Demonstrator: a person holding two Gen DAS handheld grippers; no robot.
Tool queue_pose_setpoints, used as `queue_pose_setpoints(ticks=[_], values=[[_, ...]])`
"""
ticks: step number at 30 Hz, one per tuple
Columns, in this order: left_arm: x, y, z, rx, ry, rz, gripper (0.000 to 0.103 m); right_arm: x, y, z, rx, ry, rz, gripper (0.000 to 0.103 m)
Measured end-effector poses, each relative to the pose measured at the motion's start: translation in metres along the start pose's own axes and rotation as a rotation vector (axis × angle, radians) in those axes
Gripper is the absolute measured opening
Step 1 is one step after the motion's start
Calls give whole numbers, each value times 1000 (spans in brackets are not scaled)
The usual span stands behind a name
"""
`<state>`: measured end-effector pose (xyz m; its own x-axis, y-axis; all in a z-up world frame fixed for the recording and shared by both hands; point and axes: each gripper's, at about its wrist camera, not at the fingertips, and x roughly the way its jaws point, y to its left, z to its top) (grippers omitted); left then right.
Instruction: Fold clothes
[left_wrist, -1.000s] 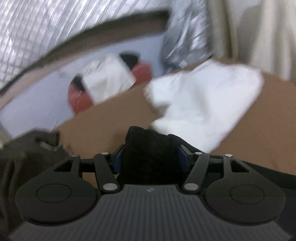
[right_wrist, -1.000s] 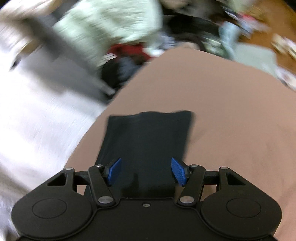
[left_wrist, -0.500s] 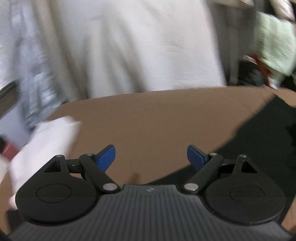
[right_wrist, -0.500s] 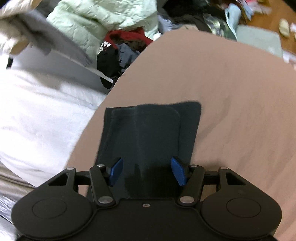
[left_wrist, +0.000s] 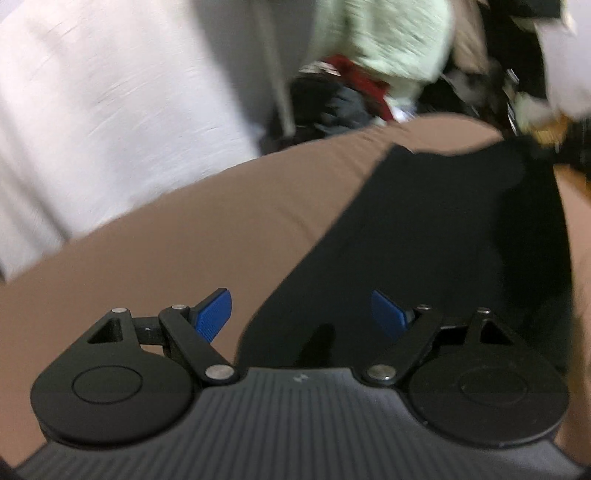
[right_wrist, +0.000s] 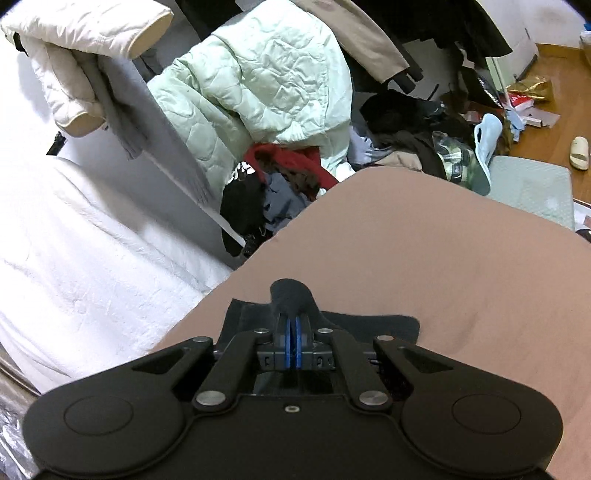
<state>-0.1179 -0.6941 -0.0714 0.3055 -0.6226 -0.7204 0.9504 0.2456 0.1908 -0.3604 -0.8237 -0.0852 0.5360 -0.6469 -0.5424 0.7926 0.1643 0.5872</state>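
My right gripper (right_wrist: 291, 345) pinched tight on bunched edge of dark garment (right_wrist: 388, 325), lying flat on brown bed cover (right_wrist: 443, 258). My left gripper (left_wrist: 301, 314) wide apart, empty, over garment's near edge; cloth runs ahead-right from it, so left is nearer the free end.

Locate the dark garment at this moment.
The dark garment lies on the brown sheet, pinched by the right gripper; the open left gripper hovers above it.

Dark garment (right_wrist: 295, 295): matt knit cloth, soft. Brown cover (right_wrist: 461, 277): smooth matt cloth. Right claw (right_wrist: 294, 341): matt black plastic, ribbed blue pads, bright metal pivot pins. Pale green jacket (right_wrist: 266, 74): quilted, crinkled, faint sheen. Floor (right_wrist: 554, 59): glossy wood.
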Motion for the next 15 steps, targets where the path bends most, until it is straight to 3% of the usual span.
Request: queue_pose_setpoints(ticks=[4,6,7,8,10,12,14,15], values=[[47,-20,9,59,82,-15,80,3,-17,2,85,44,38,6],[65,-24,7,57,125,-28,47,3,-31,0,172,63,98,8],[70,-25,6,48,151,-27,22,5,-38,0,215,72,127,10],[73,-27,5,41,174,-23,16,6,-43,-1,251,82,151,11],[69,-30,9,45,190,4,9,4,-47,-3,276,97,140,14],[63,-35,13,58,192,32,7,-1,-46,-3,259,95,50,28],[54,-30,22,33,158,40,7,-7,-45,-2,242,79,-29,36],[48,-25,27,11,139,41,6,-9,-47,0,251,71,-29,37]])
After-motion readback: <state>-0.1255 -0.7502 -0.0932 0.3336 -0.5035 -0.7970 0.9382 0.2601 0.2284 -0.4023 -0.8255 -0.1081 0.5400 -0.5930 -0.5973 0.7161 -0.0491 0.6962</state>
